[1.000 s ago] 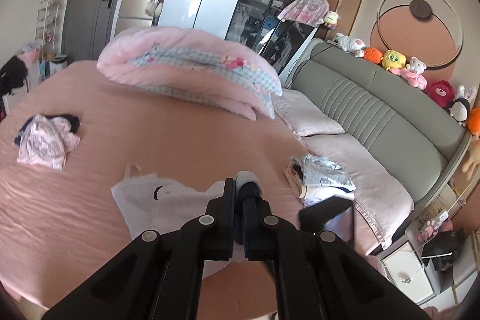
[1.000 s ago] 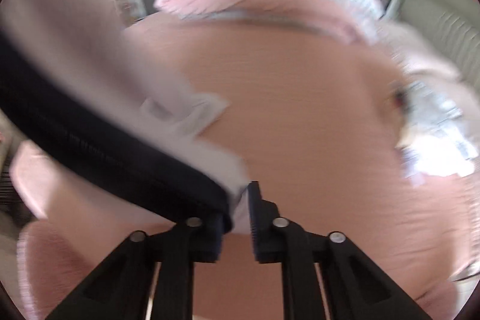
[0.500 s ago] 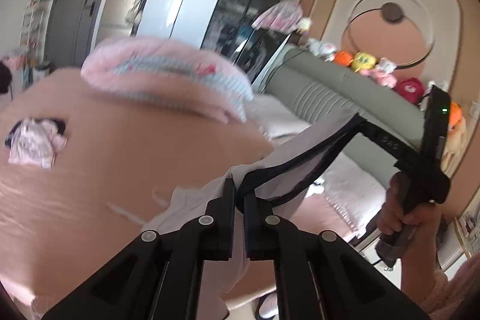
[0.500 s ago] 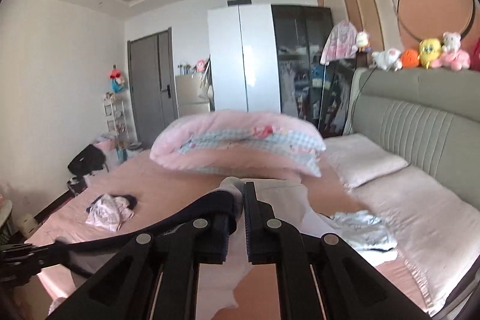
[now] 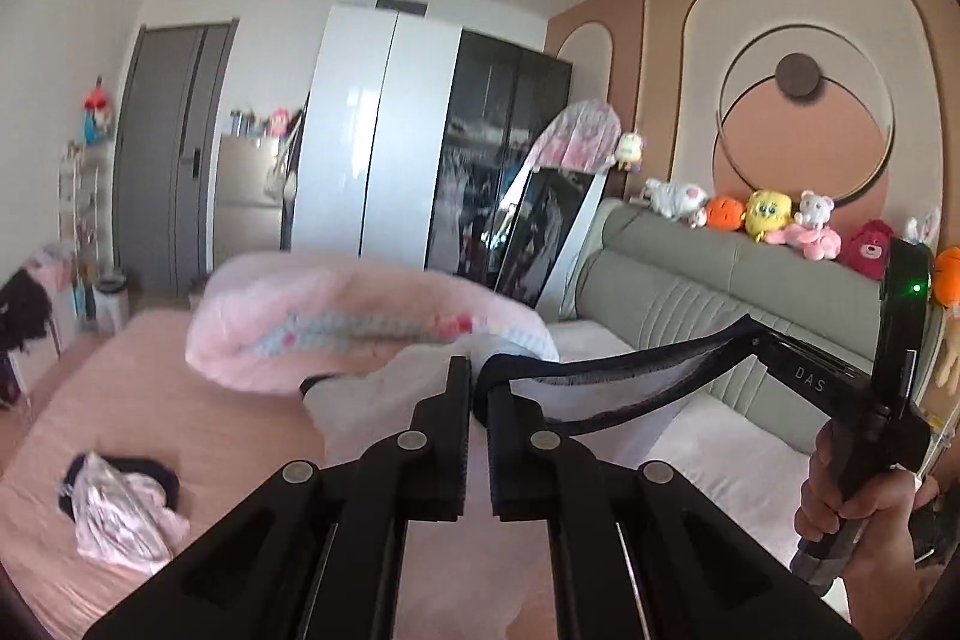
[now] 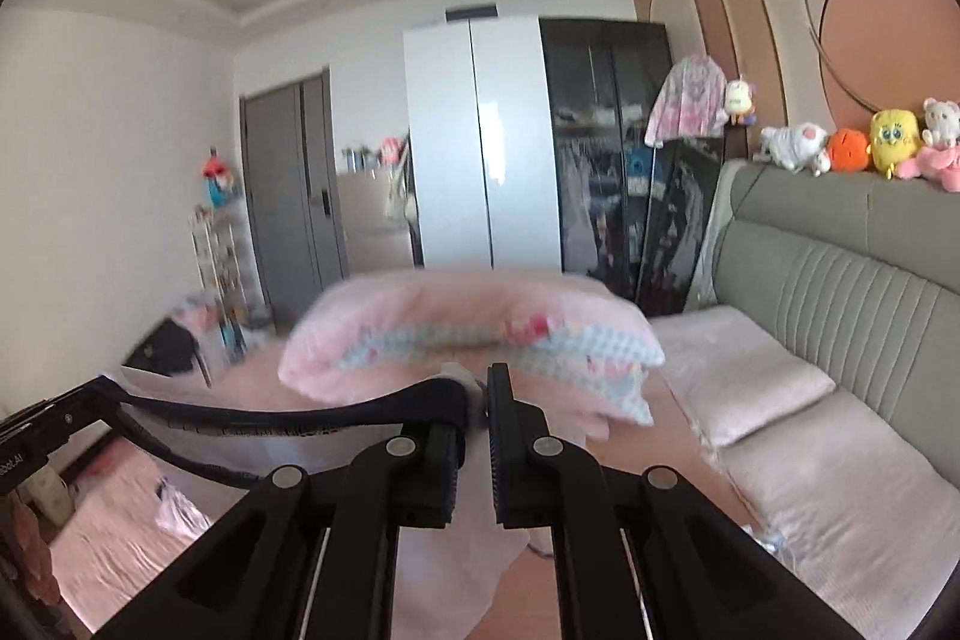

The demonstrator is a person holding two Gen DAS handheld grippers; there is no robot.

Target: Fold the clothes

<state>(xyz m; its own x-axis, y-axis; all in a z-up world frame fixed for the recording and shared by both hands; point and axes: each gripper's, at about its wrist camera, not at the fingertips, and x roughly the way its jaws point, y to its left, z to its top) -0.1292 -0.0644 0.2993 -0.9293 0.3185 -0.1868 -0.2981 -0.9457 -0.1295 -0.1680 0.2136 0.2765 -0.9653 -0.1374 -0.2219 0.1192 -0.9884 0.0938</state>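
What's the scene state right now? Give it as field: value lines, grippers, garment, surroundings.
left gripper: shut on the dark waistband
right gripper: shut on the same band's other end
garment: white, dark waistband stretched between the two grippers, body hanging below
garment contact with bed: cannot tell
bed: pink sheet
folded duvet: pink, lying on the bed beyond the garment
crumpled clothes: on the bed, to the left
headboard: grey-green, plush toys on top

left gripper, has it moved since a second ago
Yes. The left gripper has risen and tilted up: its tips were low over the pink bed, now they reach the folded quilt, lifting the white garment off the bed.
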